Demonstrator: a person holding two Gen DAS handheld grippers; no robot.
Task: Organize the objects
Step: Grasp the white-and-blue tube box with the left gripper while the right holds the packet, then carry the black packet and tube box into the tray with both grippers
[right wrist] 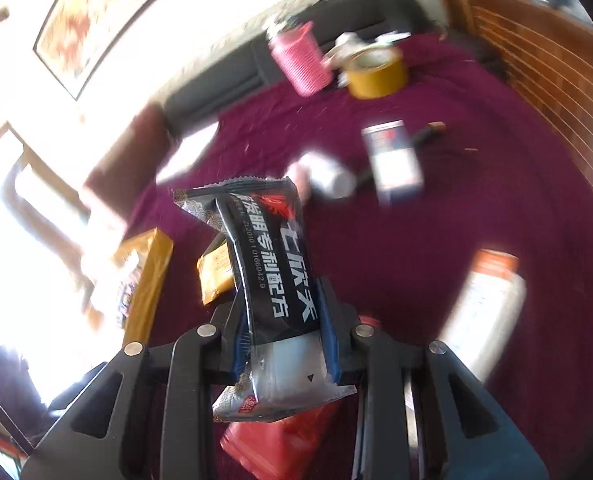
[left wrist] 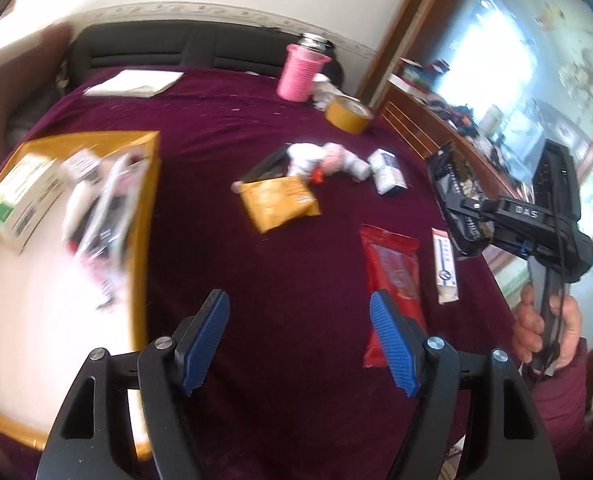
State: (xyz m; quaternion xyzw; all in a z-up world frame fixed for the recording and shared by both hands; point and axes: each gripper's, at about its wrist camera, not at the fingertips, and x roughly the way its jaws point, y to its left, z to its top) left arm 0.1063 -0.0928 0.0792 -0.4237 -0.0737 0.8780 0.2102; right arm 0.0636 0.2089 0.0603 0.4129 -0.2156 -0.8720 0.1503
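Right tongs (right wrist: 284, 344): squeezed shut on a shiny black plastic snack packet with white letters (right wrist: 272, 264). The packet is up in the air, sticking out past the tips. It is held near its bottom end only.

Left tongs (left wrist: 300, 344): wide open, holding nothing. The bumpy blue pads (left wrist: 206, 344) hang over the soft dark purple cloth (left wrist: 256, 280).

Box: a flat yellow cardboard box with a white floor (left wrist: 36, 288) sits to the left of the left tongs. A few small things already lie in it. I think the black packet goes there.

Still to tidy: a flat red plastic pouch (left wrist: 392, 268) just past the right pad, a crinkly yellow packet (left wrist: 276, 204) farther ahead, a small white box (left wrist: 386, 172).

Far end: a ridged pink cup holder (left wrist: 300, 76) and a round roll of yellow tape (left wrist: 348, 114).

What could go wrong: the packet is slick and floppy. It could slide out or flop over on the way, because only its end is pinched. A fast swing could also drop it outside the box.
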